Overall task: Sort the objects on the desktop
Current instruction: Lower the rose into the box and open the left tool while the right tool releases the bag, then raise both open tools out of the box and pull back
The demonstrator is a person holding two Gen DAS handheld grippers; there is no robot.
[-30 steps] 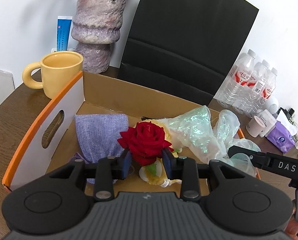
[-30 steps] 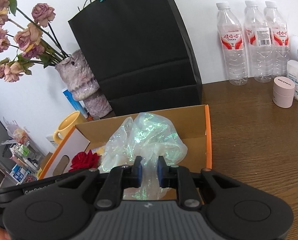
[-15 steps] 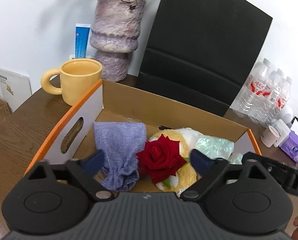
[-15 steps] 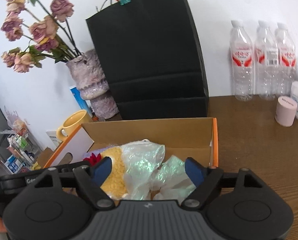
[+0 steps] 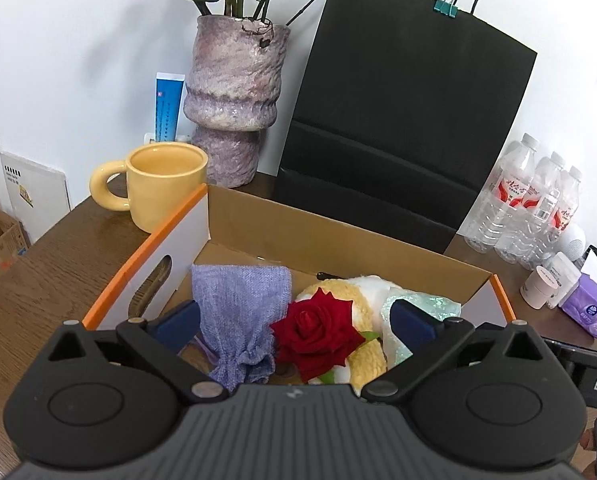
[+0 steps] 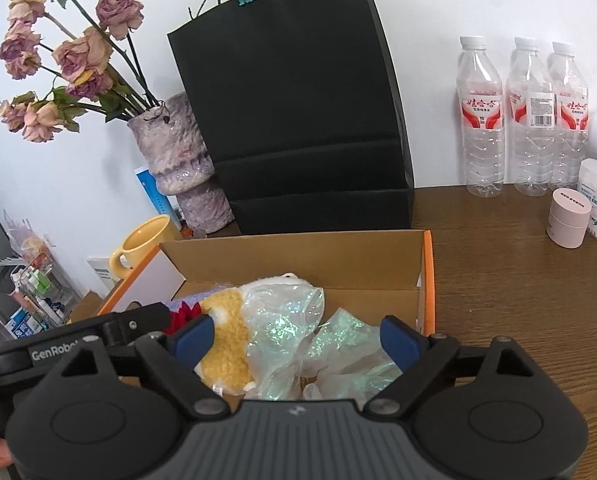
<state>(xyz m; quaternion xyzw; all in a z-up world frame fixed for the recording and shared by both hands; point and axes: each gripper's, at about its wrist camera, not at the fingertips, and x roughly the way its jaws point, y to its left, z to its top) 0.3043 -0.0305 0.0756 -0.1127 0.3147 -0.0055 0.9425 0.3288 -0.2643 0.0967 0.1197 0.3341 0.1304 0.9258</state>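
the left gripper [image 5: 294, 322] hangs over the near edge of the box [image 5: 338, 236], its jaws spread wide and pinching nothing. below the gap between them lie the rose [image 5: 316, 334] and the purple pouch [image 5: 240, 320], both inside the box, the rose resting on the yellow plush [image 5: 368, 354], the pouch just left of it.

the right gripper [image 6: 296, 338] hovers over the same box from the other side; its jaws are opening, and the shiny wrap [image 6: 294, 328] lies loose below them, touched by neither pad. the wrap sits in the right part of the box, against the plush.

on the table [image 6: 518, 300] behind the box stand a mug [image 5: 164, 184], a vase [image 5: 234, 100] and a black bag [image 5: 402, 120]; three bottles [image 6: 524, 120] stand well to the right.
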